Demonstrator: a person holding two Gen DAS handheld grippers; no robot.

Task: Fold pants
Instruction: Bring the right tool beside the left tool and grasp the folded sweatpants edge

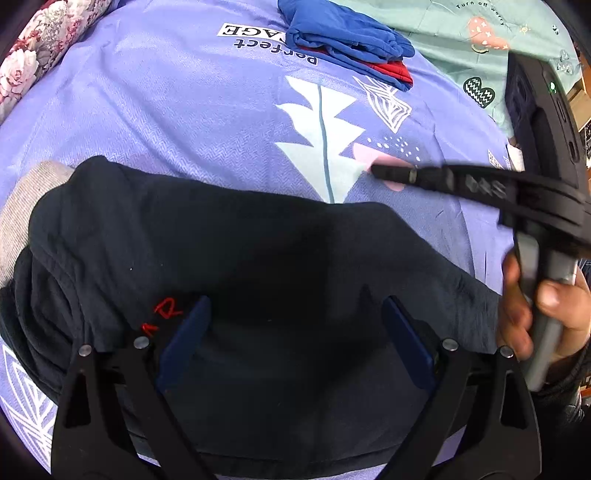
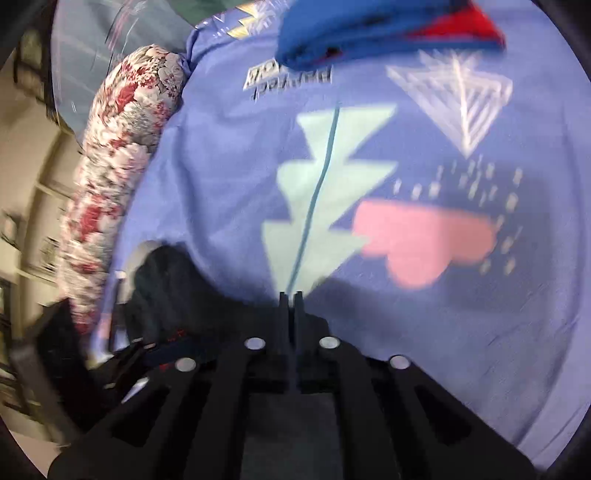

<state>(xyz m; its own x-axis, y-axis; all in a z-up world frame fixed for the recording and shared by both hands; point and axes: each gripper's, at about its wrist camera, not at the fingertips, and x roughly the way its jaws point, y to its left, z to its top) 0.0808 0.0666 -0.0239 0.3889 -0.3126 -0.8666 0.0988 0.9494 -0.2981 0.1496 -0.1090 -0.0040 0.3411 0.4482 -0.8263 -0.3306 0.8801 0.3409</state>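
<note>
Dark navy pants (image 1: 229,258) with small red stitched letters lie bunched and partly folded on a lilac printed bedsheet (image 1: 166,110). My left gripper (image 1: 295,317) is open just above them, its blue-padded fingers (image 1: 184,339) spread over the cloth and holding nothing. My right gripper (image 1: 376,170) comes in from the right, shut and empty, its tip above the sheet just past the pants' far edge. In the right wrist view my right gripper (image 2: 291,295) is shut with nothing between the fingers, and the pants (image 2: 173,291) show at lower left.
A folded blue and red garment (image 1: 351,40) lies at the far side of the bed; it also shows in the right wrist view (image 2: 369,29). A floral bolster (image 2: 122,166) runs along the left edge. A mint green sheet (image 1: 461,29) is at the far right.
</note>
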